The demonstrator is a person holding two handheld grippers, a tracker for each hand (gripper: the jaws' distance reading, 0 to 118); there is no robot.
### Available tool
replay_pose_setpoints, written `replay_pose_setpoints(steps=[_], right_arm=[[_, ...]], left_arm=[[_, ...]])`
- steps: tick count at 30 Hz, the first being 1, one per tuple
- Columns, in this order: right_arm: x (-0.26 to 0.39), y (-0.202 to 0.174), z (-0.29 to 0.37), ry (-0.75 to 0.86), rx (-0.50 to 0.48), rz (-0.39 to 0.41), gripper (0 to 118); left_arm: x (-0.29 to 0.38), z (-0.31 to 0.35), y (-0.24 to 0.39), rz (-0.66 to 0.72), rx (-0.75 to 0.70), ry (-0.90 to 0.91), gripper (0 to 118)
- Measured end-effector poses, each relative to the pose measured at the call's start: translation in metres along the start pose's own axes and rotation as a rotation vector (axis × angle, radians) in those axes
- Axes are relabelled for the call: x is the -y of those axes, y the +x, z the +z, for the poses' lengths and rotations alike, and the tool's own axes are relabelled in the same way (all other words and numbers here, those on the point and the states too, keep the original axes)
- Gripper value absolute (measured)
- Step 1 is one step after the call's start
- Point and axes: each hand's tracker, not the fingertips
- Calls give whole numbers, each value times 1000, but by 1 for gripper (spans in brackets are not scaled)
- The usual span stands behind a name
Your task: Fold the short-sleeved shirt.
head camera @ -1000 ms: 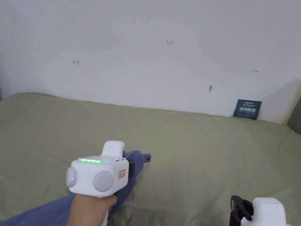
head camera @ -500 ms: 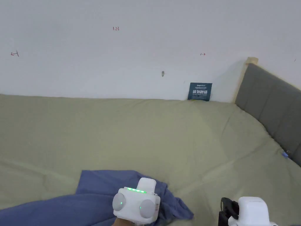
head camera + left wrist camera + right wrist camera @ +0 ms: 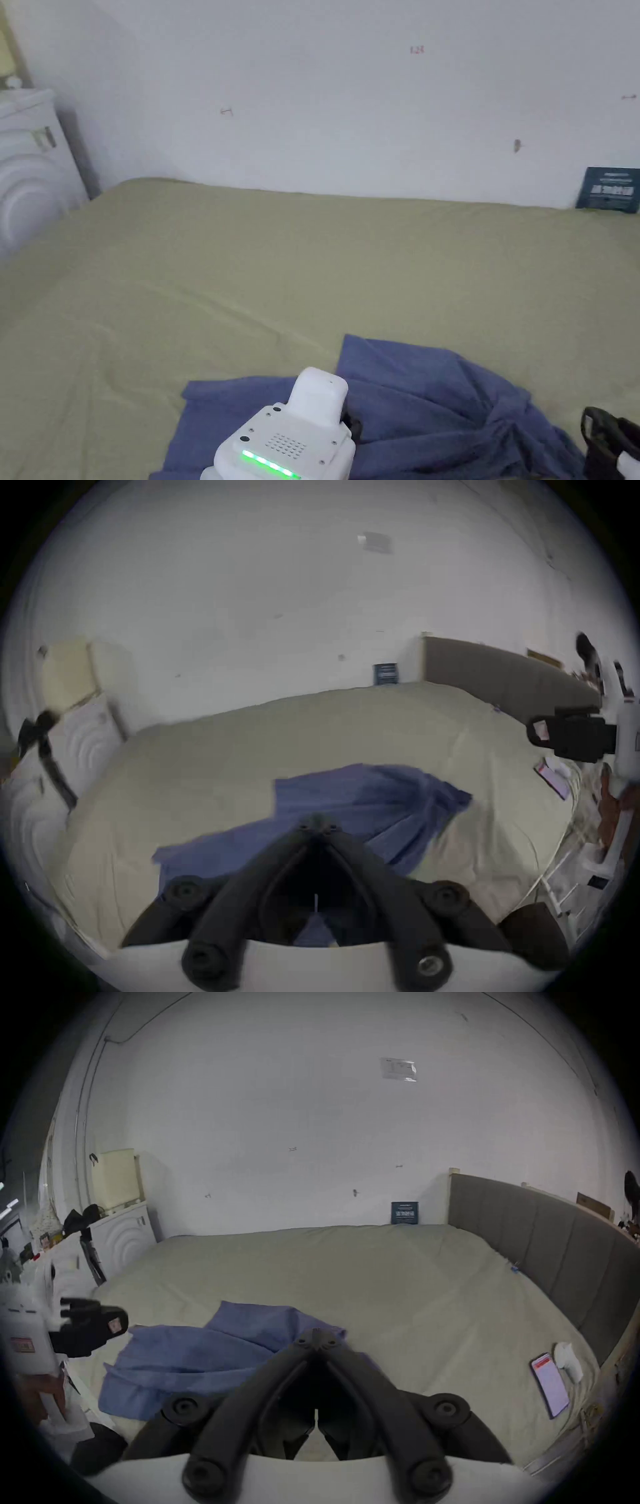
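A blue short-sleeved shirt (image 3: pixel 437 406) lies loosely spread and wrinkled on the olive-green bed (image 3: pixel 250 262), near its front edge. My left gripper (image 3: pixel 353 428) hovers over the shirt's left part. In the left gripper view its jaws meet at the tip (image 3: pixel 317 821) above the blue shirt (image 3: pixel 363 809), and I cannot make out cloth pinched between them. From the right gripper view the left gripper (image 3: pixel 119 1324) sits beside the shirt's (image 3: pixel 194 1359) left corner. My right gripper (image 3: pixel 317 1335) is shut with nothing in it, held above the shirt's right end (image 3: pixel 600 431).
A white cabinet (image 3: pixel 31 175) stands left of the bed. A dark card (image 3: pixel 609 187) leans on the back wall. A grey headboard (image 3: pixel 554 1255) runs along the right side. A phone (image 3: pixel 550 1385) and a white object (image 3: pixel 568 1361) lie near the bed's right front corner.
The head camera swung right and then left. The shirt, hanging from the raised left gripper a second ago, now lies spread on the bed, with the left gripper lower and nearer me.
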Motion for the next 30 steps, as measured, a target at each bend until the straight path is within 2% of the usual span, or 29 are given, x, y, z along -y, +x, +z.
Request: replay_pose_setpoints(steps=[2, 6, 10, 11, 12, 13, 14, 18, 19, 20, 21, 22, 24, 26, 28, 29, 30], right_arm=[[3, -12, -5, -11, -16, 1, 1], [10, -24, -21, -61, -25, 17, 1], [16, -20, -35, -114, 11, 24, 1], [16, -18, -38, -123, 18, 26, 1], [16, -16, -40, -132, 30, 30, 1], [16, -14, -42, -138, 45, 37, 1], [15, -11, -45, -145, 56, 41, 1], [12, 4, -53, -174, 89, 25, 1], [11, 9, -56, -186, 102, 21, 1], [12, 17, -58, -195, 114, 20, 1], [13, 25, -62, -208, 133, 20, 1], [13, 34, -66, -224, 157, 23, 1], [15, 56, -78, -263, 196, 27, 1], [20, 77, -96, -309, 226, 50, 1], [27, 92, -119, -386, 213, 98, 2], [31, 98, -131, -421, 176, 112, 9], [38, 100, -144, -460, 120, 119, 35]], left_arm=[[16, -6, -44, 37, -59, -134, 0], [47, -39, -163, 105, -248, -270, 0], [57, -76, -252, 245, -327, -320, 1], [56, -84, -265, 269, -331, -340, 19], [55, -94, -275, 286, -325, -365, 54], [55, -101, -278, 302, -299, -384, 99], [53, -116, -290, 325, -264, -398, 112], [54, -153, -287, 322, -227, -497, 110], [56, -158, -283, 290, -234, -523, 101], [59, -162, -280, 244, -257, -546, 79], [61, -164, -275, 196, -287, -571, 39], [60, -173, -271, 196, -278, -567, 16], [55, -169, -266, 199, -298, -542, 5], [43, -155, -252, 199, -285, -527, 3], [26, -133, -245, 268, -272, -444, 3], [17, -124, -242, 277, -265, -407, 3], [9, -115, -241, 278, -250, -385, 3]])
